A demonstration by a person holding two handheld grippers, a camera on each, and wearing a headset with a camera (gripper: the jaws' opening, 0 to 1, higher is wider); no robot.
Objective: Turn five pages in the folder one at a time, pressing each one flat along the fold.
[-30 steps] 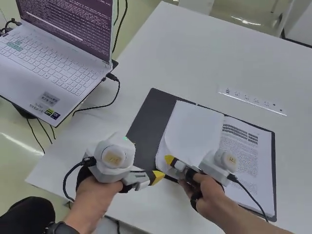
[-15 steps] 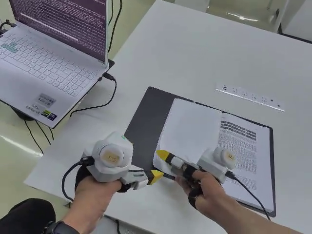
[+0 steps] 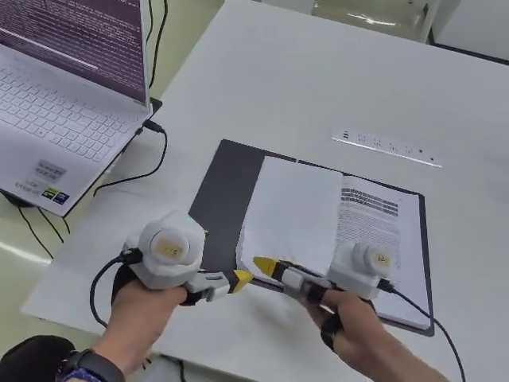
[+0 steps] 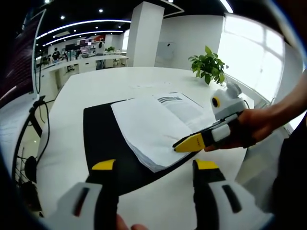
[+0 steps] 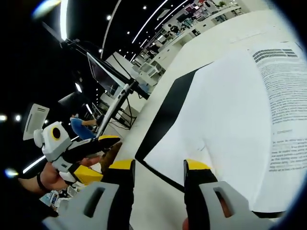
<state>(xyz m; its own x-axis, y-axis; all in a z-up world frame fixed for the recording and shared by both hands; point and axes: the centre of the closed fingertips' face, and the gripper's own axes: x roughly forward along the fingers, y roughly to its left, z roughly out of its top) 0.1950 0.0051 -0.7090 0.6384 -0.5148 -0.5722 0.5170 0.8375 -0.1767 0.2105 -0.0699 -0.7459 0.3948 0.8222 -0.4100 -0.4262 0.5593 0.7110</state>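
The folder (image 3: 227,187) lies open at frame centre on the table (image 3: 318,64); the laptop (image 3: 56,119) sits upper left, a power strip (image 3: 387,148) just above the folder.

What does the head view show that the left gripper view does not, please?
The head view adds the white laptop keyboard. The left gripper view adds a green potted plant and a white square pillar behind the white table. Both share the open black folder, its blank white page and the yellow-tipped right gripper at that page's near edge.
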